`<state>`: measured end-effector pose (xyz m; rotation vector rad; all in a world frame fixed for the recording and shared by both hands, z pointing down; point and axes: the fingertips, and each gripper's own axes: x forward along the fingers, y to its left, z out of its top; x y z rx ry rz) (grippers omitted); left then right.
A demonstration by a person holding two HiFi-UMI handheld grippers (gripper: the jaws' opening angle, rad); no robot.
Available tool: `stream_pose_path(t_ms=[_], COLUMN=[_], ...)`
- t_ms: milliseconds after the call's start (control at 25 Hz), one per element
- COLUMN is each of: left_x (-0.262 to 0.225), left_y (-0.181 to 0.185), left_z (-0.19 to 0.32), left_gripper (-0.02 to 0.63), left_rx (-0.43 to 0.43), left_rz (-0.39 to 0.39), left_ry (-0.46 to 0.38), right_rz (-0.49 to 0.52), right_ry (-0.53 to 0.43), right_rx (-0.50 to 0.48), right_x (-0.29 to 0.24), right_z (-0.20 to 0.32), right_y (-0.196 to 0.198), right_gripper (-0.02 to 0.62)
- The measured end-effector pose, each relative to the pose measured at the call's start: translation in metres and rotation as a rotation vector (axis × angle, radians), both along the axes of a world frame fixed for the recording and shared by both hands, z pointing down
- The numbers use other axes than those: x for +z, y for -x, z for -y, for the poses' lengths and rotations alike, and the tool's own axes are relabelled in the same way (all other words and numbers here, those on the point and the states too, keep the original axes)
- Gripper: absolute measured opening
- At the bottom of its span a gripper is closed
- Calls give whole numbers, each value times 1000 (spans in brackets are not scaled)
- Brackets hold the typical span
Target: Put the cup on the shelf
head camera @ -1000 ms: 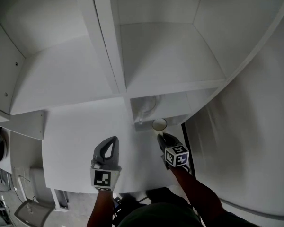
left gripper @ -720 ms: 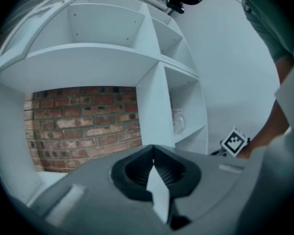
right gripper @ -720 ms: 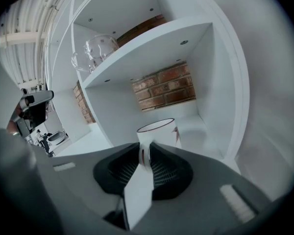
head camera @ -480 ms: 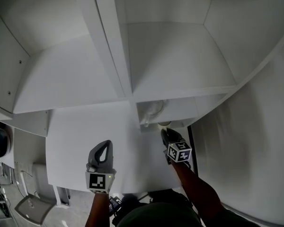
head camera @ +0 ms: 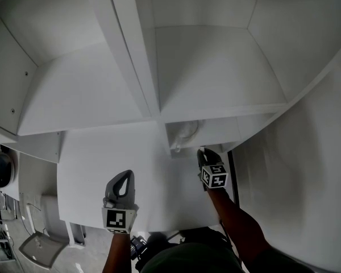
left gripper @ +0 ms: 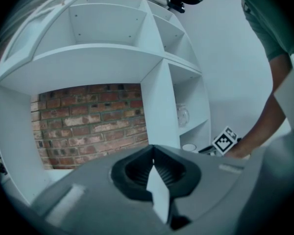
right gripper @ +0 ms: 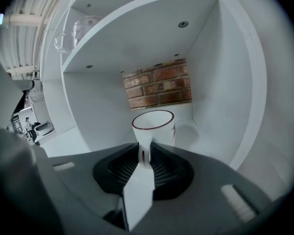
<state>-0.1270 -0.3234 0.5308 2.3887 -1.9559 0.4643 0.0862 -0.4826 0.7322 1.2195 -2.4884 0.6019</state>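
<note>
One white shelf unit (head camera: 216, 73) filled the view. Inside its low compartment the right gripper (right gripper: 143, 152) was opening its fingers around the cup (right gripper: 154, 125), apparently set down just ahead, with the side walls well clear. The left gripper (left gripper: 153, 155) hung shut and empty, out of the way.

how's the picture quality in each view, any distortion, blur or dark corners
Head view: evenly lit but flat, the white shelf low in contrast, its edges bowed by the wide lens. Left gripper view: strong fisheye with black corners, brick wall fairly sharp, near foreground soft. Right gripper view: same round vignette, cup fairly sharp, foreground blurred.
</note>
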Motion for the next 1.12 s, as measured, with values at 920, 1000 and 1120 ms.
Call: stream_pose_path(t_ms=[920, 1000, 1120], left_x=[-31, -35, -42], left_y=[46, 54, 64], left_z=[-70, -81, -98], left_gripper=[3, 3, 3], left_rx=[-34, -39, -44], left_rz=[23, 24, 22], left_ry=[-10, -11, -14], right_rz=[13, 18, 43], right_ry=[-8, -39, -88], right_rx=[74, 79, 74], right_x=[-53, -67, -98], right_z=[-55, -71, -94], right_y=[-28, -29, -28], right_gripper=[164, 147, 104])
